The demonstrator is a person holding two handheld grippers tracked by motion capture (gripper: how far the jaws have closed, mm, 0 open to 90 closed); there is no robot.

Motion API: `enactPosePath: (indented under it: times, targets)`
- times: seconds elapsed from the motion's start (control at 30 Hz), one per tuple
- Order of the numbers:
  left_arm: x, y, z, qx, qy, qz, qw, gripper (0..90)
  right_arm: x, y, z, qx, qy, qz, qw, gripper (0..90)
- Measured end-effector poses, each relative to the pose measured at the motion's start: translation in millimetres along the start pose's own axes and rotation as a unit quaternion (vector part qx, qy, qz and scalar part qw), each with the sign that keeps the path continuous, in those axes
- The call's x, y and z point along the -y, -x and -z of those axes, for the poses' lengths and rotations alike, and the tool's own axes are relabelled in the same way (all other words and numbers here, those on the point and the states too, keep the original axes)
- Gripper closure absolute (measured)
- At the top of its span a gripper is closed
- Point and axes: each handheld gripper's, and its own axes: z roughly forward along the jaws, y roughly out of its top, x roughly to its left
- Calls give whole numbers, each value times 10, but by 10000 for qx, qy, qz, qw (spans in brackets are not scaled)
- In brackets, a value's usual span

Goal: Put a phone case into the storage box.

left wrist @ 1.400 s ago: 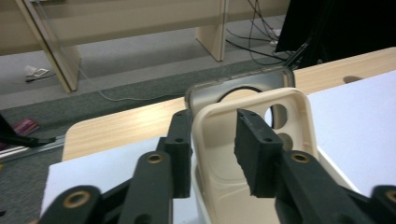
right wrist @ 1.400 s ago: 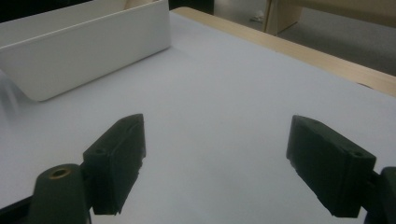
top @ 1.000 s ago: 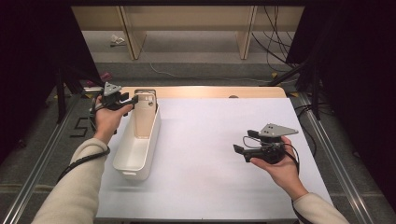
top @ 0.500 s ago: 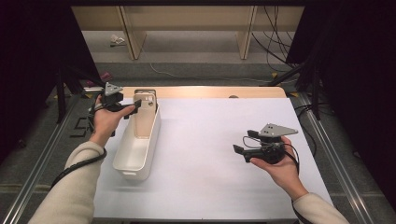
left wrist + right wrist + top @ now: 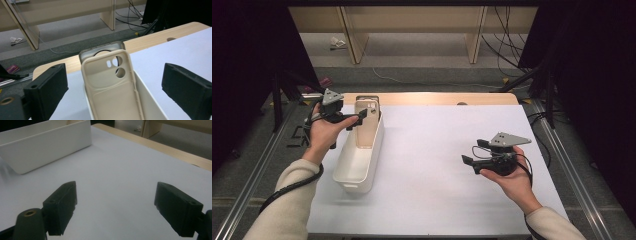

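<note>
- Beige phone case (image 5: 364,131), soft silicone by the look of it: stands on end in the white bin (image 5: 353,171), upper left of the high view, leaning against the far end wall. A second, grey-clear case (image 5: 100,48) shows just behind it in the left gripper view.
- Change noted: my left gripper (image 5: 356,121) has just been opening its jaws. A second ago they sat close at the case's top edge; now they stand wide, one either side of it, neither pad touching.
- Reading: I judge the case released and placed; the bin step looks done for this item.
- Left hand (image 5: 323,135): raised beside the bin's far left wall, gripper level, pointing right across the case top, cable trailing down the sleeve.
- Right gripper (image 5: 469,161): jaws wide and empty, held low over the white table cover (image 5: 432,150) at right of centre, pointing left toward the bin, unmoved since a second ago.
</note>
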Motion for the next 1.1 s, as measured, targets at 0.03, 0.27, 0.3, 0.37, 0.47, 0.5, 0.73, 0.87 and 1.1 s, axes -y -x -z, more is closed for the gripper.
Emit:
enactPosePath:
  times: [0.03, 0.27, 0.3, 0.37, 0.47, 0.5, 0.73, 0.87, 1.1]
  targets:
    - [0, 14, 17, 28, 10, -3, 10000, 55, 0, 0, 0, -2, -1, 1, 10000, 190]
    - [35, 106, 136, 175, 64, -17, 9998, 42, -1, 0, 1, -3, -2, 0, 10000, 184]
    - [44, 119, 157, 202, 70, -32, 9998, 43, -1, -1, 1, -5, 1, -4, 10000, 183]
    - [57, 137, 186, 231, 70, -32, 9997, 41, -1, -1, 1, -7, -1, -1, 10000, 180]
    - [81, 155, 239, 285, 72, 14, 9996, 36, -1, 1, 1, -13, -3, -20, 10000, 175]
    - [91, 162, 254, 285, 78, 15, 9996, 31, -1, 2, 2, -10, -4, -26, 10000, 174]
    - [181, 204, 336, 381, 99, -6, 9992, 18, -3, 9, 10, -7, 3, -39, 10000, 170]
    - [227, 245, 370, 463, 143, -58, 9988, 18, -1, 18, 14, -4, 8, -54, 10000, 169]
    - [299, 336, 436, 637, 193, -148, 9977, 17, 1, 34, 30, 24, 27, -57, 10000, 169]
